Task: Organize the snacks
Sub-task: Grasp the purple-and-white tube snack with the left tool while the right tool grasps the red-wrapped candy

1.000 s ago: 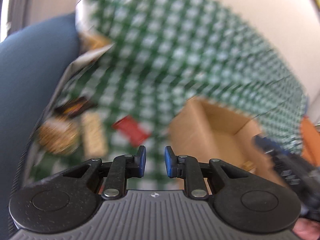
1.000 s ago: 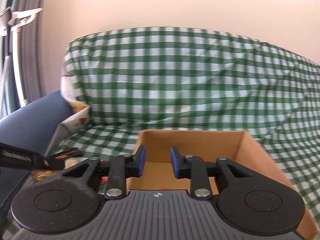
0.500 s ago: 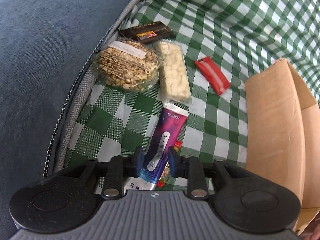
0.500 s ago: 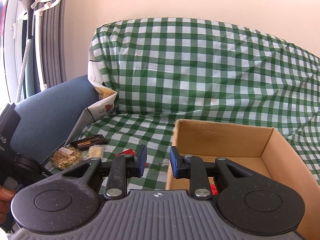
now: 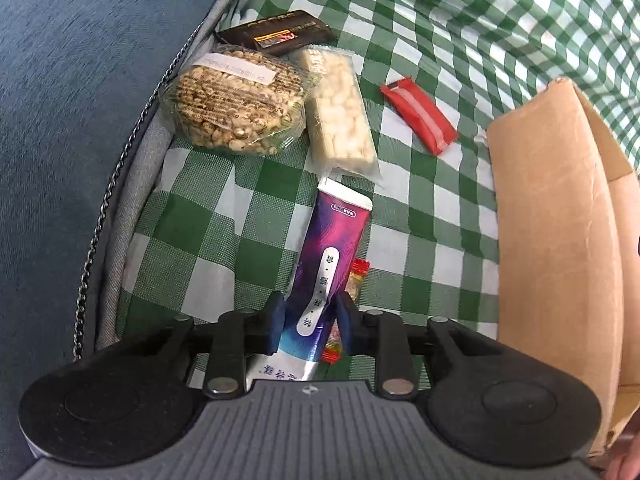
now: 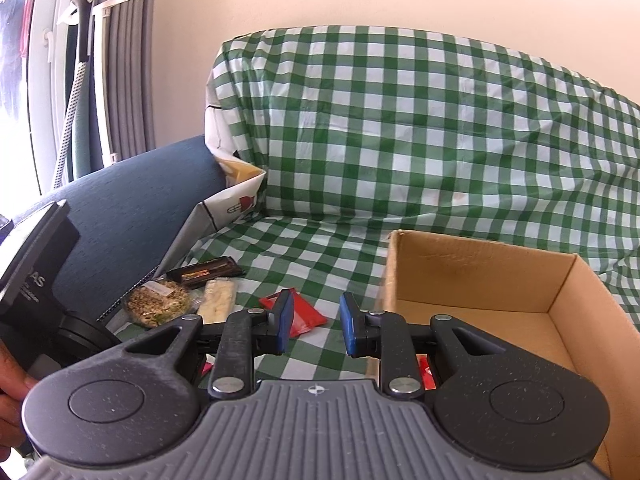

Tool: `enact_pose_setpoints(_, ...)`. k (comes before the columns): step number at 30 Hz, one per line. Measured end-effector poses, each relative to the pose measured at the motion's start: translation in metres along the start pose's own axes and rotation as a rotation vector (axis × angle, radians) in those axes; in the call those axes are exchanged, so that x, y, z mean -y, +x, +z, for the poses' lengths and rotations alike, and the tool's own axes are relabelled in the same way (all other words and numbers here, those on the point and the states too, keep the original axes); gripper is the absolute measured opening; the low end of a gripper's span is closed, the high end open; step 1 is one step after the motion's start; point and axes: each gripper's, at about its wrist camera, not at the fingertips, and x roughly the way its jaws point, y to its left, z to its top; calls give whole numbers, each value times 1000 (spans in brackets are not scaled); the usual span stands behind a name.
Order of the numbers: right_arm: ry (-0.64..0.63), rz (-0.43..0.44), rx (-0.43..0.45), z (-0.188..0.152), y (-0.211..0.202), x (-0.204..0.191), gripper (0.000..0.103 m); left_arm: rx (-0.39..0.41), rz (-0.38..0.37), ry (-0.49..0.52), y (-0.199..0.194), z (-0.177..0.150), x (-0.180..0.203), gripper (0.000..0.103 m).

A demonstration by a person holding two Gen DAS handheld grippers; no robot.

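Note:
A purple snack packet [image 5: 336, 240] lies flat on the green checked cloth [image 5: 420, 208]. My left gripper [image 5: 310, 324] points down over its near end; the jaws are closing with the packet between them, not visibly squeezed. A small red-ended candy [image 5: 354, 280] lies beside the right pad. Further off lie a round puffed-grain cake [image 5: 236, 108], a white rice bar [image 5: 340, 116], a dark chocolate bar [image 5: 276, 34] and a red packet [image 5: 418, 114]. The cardboard box [image 5: 552, 240] stands to the right. My right gripper [image 6: 314, 324] hovers open and empty by the box's left wall [image 6: 480, 268].
A blue sofa arm [image 5: 60, 120] with a chain-like zip borders the snacks on the left. The checked cloth [image 6: 400, 140] covers the sofa back. A red packet [image 6: 426, 370] lies inside the box. A hand [image 6: 10, 396] holds the left gripper's body [image 6: 36, 292].
The left gripper swung down from facing the sofa back to the purple packet, which now sits between its jaws. The right view shifted so the box lies further right.

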Motion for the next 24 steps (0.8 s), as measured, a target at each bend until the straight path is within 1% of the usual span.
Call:
enact_pose_setpoints(1,-1,7,-4,0,0,-1,26,0,4,6,0,0,0,32)
enact_pose_setpoints(3,-5,22,-12,-1,2,-4,26,-2,3,3,1,0,-1,28)
enact_pose_setpoints(4,-8,31,-18,-2,4,-7,26,-3,11,-6,1,1,-4,20)
enact_pose_setpoints(6,-15,52,-31,-3,7,-12,26,-1,42,-49,-2,1,-12,16)
enact_pose_setpoints(8,-15,83,-56,-6,11,-17,26,11,30,-104,-7,2,-23,12)
enact_pose_setpoints(10,-15,121,-94,-9,18,-25,26,13,6,-147,-10,1,-31,12)
enact_pose_setpoints(12,-25,164,-147,-14,29,-35,26,10,-2,-166,-11,1,-35,12)
enact_pose_setpoints(16,-13,252,-300,-28,59,-55,26,4,-10,-194,-11,2,-38,16)
enact_pose_setpoints(18,4,270,-365,-35,74,-63,26,0,-8,-200,-10,1,-38,17)
enact_pose_setpoints(20,47,282,-424,-41,87,-67,26,-2,-6,-197,-10,1,-38,18)
enact_pose_setpoints(24,131,284,-472,-49,105,-70,27,-6,-4,-195,-8,1,-38,19)
